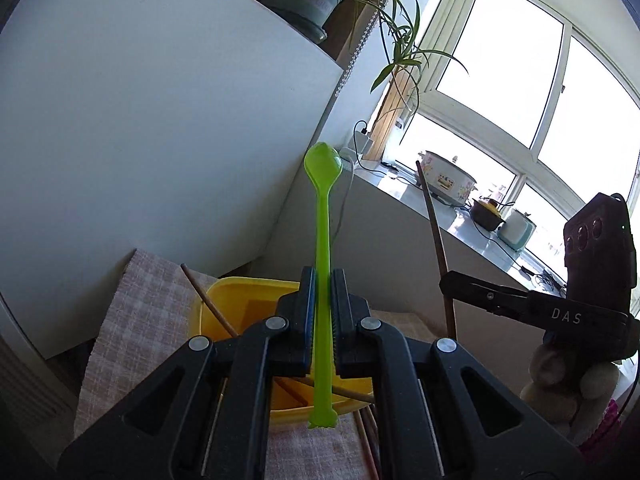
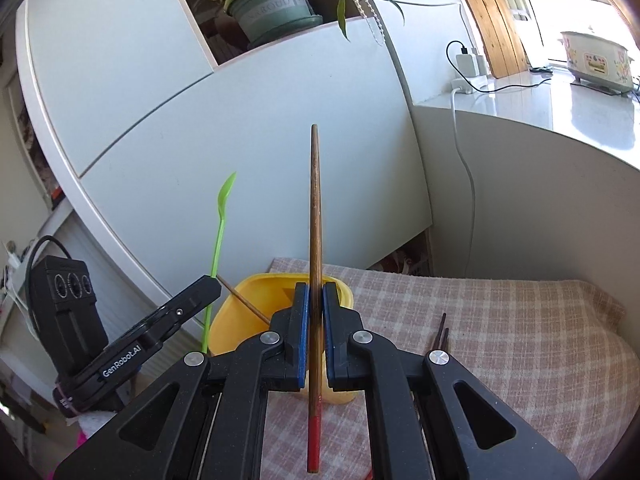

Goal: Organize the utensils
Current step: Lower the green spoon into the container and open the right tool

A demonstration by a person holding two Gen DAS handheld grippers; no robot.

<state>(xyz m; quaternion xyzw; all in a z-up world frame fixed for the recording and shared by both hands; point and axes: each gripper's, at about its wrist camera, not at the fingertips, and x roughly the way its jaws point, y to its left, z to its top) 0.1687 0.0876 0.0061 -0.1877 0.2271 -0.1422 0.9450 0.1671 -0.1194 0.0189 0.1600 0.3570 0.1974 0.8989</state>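
My left gripper (image 1: 322, 276) is shut on a lime green plastic spoon (image 1: 322, 216), bowl end pointing up and away. It hovers above a yellow plastic bin (image 1: 240, 292) that has chopsticks (image 1: 212, 308) leaning inside. My right gripper (image 2: 315, 290) is shut on a brown wooden chopstick (image 2: 314, 200) with a red end, held upright over the same yellow bin (image 2: 240, 312). From the right wrist view the left gripper (image 2: 208, 284) and green spoon (image 2: 220, 224) appear at the left. In the left wrist view the right gripper (image 1: 448, 284) and its chopstick (image 1: 434, 224) appear at the right.
The bin sits on a pink checked cloth (image 2: 500, 320) with more dark chopsticks (image 2: 442, 332) lying on it. White cabinet doors (image 1: 160, 120) stand behind, a potted plant (image 2: 272, 8) on top. A white counter (image 2: 560, 96) holds a floral cooker (image 2: 596, 60) and cables.
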